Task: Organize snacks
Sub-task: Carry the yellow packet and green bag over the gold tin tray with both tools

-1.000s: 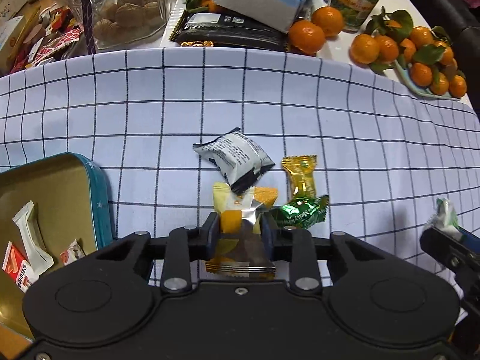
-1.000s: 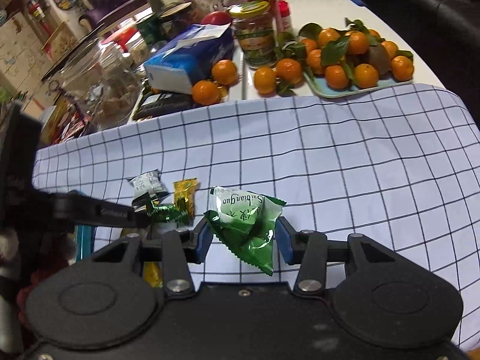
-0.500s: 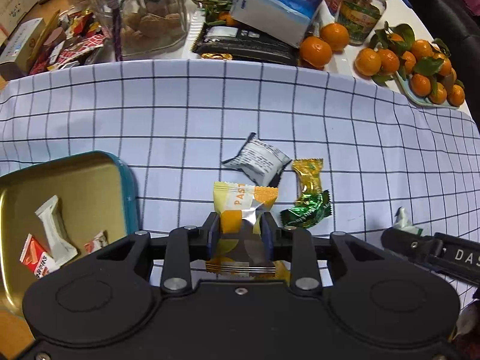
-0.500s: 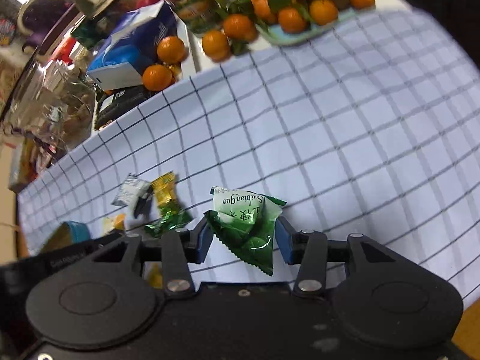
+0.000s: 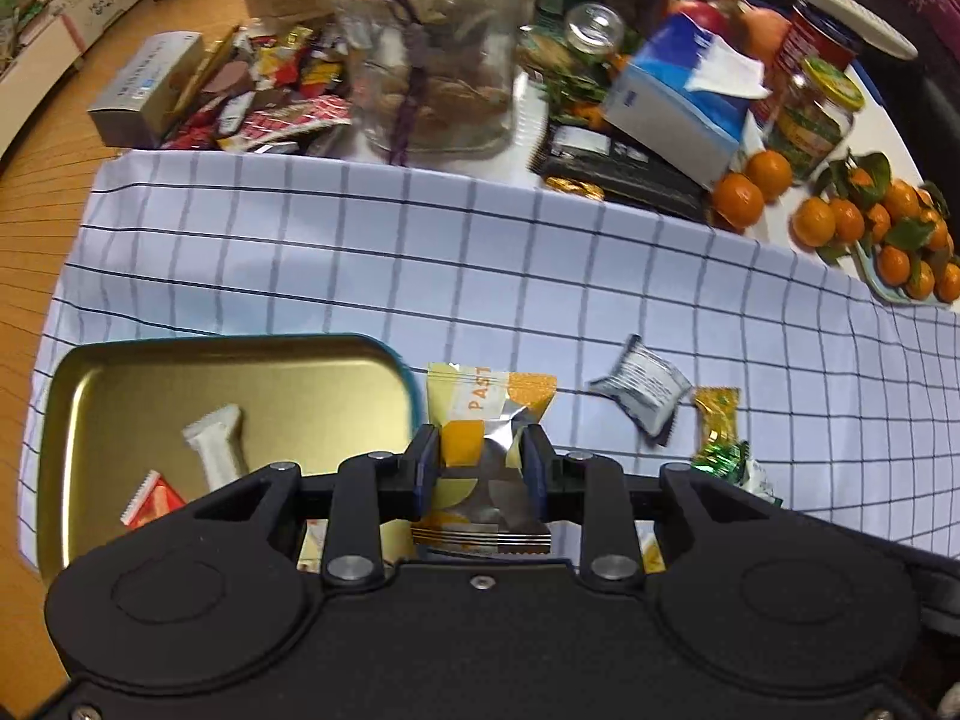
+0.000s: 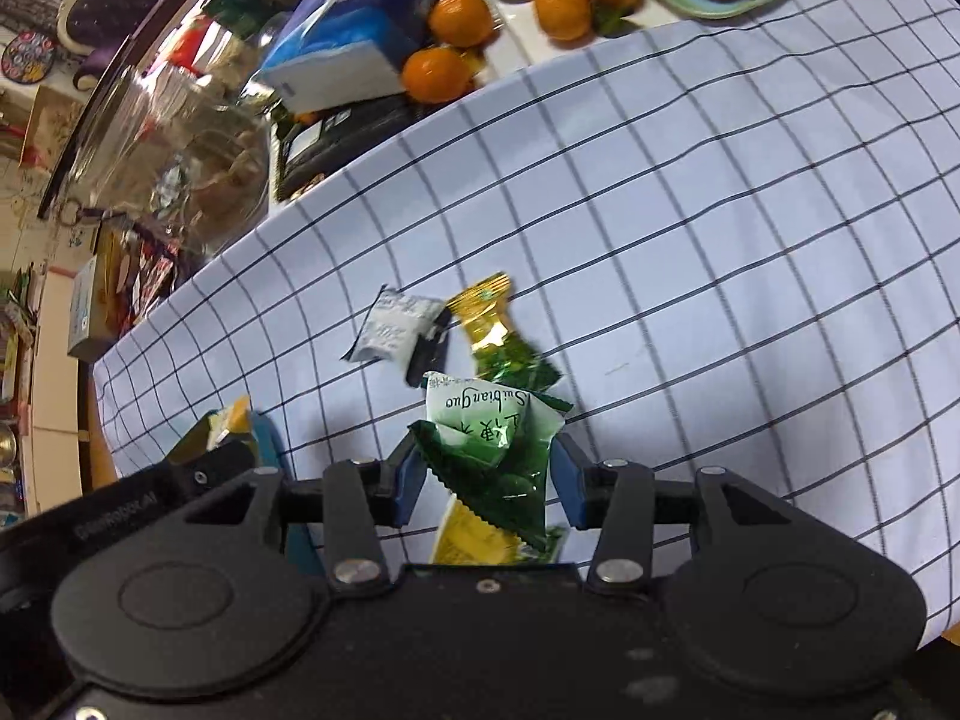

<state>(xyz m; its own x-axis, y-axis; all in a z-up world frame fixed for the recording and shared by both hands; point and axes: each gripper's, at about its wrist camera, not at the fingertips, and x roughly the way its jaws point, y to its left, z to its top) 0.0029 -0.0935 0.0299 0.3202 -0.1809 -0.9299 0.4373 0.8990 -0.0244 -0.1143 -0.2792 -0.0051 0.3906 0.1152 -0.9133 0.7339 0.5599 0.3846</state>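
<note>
Yellow-and-silver snack packet [image 5: 489, 420] is pinched at mid-length between the pads of the left gripper [image 5: 480, 468]. Long axis runs 12-to-6 in the left wrist view: printed yellow end toward 12, crimped seam toward 6, against the gripper body. It hangs just past the right-hand rim of the tin tray [image 5: 90, 408], over the checked cloth [image 5: 420, 264].

Tray: gold inside, teal rim, at 9 o'clock from the packet. Inside lie a white wrapped bar [image 5: 216, 444], long axis roughly 1-to-7, and a red-and-white packet [image 5: 153, 498] partly hidden by the gripper.

At 2–3 o'clock from the held packet, on the cloth: grey packet [image 5: 645, 384], then a gold candy [image 5: 717, 420] with long axis near 12-to-6, and a green foil candy [image 5: 720, 462] touching its lower end.

Green snack packet [image 6: 492, 450] is clamped between the blue pads of the right gripper [image 6: 489, 480]. White printed end points to 12, green serrated end to 6; the lettering reads upside down. It is above the cloth, with the gold and green candies just beyond it at 12.

Far edge of the table: glass jar [image 5: 432, 42], tissue box [image 5: 678, 102], oranges [image 5: 870, 228] on a dish.
</note>
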